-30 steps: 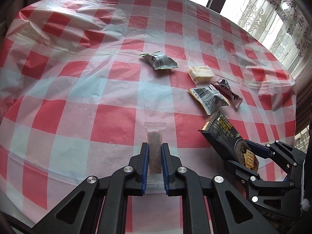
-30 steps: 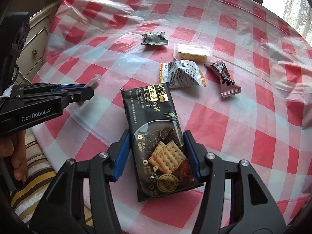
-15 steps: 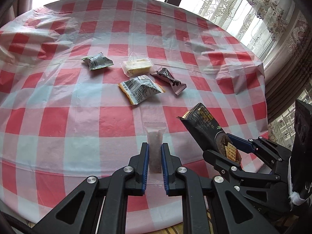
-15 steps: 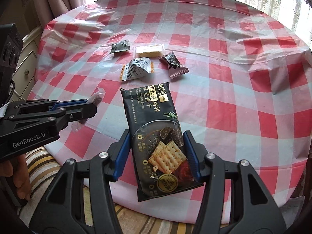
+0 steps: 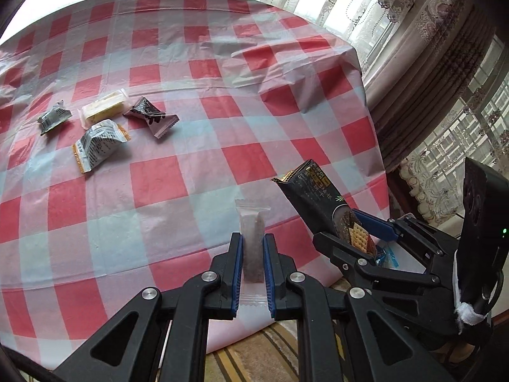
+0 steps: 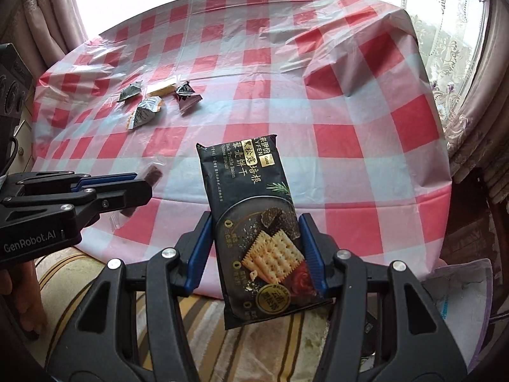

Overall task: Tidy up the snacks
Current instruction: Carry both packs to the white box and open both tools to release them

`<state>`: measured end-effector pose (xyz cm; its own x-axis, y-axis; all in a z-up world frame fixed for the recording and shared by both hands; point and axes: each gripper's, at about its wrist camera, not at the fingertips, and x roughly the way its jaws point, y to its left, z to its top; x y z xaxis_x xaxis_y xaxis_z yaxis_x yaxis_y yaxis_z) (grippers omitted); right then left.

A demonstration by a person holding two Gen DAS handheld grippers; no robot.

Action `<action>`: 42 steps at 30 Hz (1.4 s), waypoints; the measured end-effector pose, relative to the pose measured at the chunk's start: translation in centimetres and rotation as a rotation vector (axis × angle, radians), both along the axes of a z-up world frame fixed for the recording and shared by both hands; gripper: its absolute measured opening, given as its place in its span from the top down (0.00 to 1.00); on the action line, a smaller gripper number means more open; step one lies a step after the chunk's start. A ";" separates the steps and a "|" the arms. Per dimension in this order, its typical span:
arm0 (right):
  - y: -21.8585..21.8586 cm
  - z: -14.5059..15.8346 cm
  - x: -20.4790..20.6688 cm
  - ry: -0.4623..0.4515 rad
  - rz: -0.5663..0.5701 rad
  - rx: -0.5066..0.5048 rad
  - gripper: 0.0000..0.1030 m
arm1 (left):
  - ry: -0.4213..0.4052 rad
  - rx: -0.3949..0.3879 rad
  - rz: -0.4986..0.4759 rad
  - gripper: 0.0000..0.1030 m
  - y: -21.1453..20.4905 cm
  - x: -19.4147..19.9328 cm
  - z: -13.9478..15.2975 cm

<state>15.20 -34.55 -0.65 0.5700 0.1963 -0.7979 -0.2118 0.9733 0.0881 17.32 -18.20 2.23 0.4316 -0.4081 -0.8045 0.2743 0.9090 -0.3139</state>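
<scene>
My left gripper (image 5: 253,238) is shut on a small clear-wrapped brown snack bar (image 5: 252,238), held off the near edge of the table. My right gripper (image 6: 256,222) is shut on a black cracker packet (image 6: 254,222), also held past the near table edge. In the left wrist view the cracker packet (image 5: 315,197) and right gripper (image 5: 359,232) are at the right. In the right wrist view the left gripper (image 6: 140,181) with the snack bar (image 6: 152,173) is at the left. Several small snacks lie together on the table: a silver-orange packet (image 5: 98,143), a yellow bar (image 5: 103,108), a dark wrapped candy (image 5: 149,116) and a small grey packet (image 5: 52,119).
The round table has a red-and-white checked plastic cloth (image 5: 222,95). Curtains (image 5: 429,63) hang at the right. A striped cushion or rug (image 6: 222,334) lies below the table edge. A drawer unit (image 6: 22,133) stands at the left.
Both grippers have pulled back and away from the table to the right, each still holding its snack. The snacks on the table now appear farther away and to the left.
</scene>
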 end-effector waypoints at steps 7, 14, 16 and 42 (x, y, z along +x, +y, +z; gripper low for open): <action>-6.9 -1.3 -2.6 0.033 -0.136 -0.004 0.44 | 0.037 -0.023 -0.135 0.87 -5.9 -0.5 -0.2; -13.3 -2.2 -4.9 0.065 -0.281 -0.010 0.44 | 0.086 -0.044 -0.265 0.87 -11.3 -1.7 -0.7; -14.8 -2.4 -5.5 0.071 -0.317 -0.010 0.44 | 0.103 -0.049 -0.294 0.87 -12.6 -2.1 -1.0; -17.3 -2.7 -6.3 0.118 -0.413 -0.020 0.35 | 0.209 -0.048 -0.423 0.81 -17.6 -3.8 -2.8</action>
<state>8.91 -51.81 -3.38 0.5019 -0.0457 -0.8637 0.2065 0.9761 0.0684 13.47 -35.76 -0.54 0.0502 -0.5521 -0.8323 0.5434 0.7143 -0.4410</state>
